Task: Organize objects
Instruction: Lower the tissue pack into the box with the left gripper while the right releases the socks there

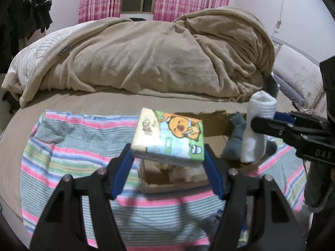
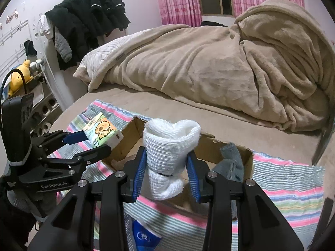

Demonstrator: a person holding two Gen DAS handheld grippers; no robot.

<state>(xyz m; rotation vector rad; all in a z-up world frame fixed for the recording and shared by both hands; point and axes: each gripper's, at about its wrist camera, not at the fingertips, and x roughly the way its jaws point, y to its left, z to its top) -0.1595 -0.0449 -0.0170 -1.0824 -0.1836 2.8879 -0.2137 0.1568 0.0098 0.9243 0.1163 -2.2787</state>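
Note:
My left gripper [image 1: 167,159] is shut on a tissue pack [image 1: 169,136] with a cartoon bear print and holds it above the open cardboard box [image 1: 150,179]. The pack also shows in the right wrist view [image 2: 101,131], held over the box's left corner. My right gripper [image 2: 166,163] is shut on a rolled white sock [image 2: 167,159] and holds it upright over the cardboard box [image 2: 247,156]. The sock shows in the left wrist view [image 1: 256,129] too. A grey sock [image 2: 229,163] hangs over the box's right wall.
The box sits on a striped towel [image 1: 73,146] spread on the bed. A crumpled beige blanket [image 1: 157,56] fills the far side of the bed. A blue-and-white packet [image 2: 145,235] lies on the towel near me. Dark clothes [image 2: 88,21] hang at the left wall.

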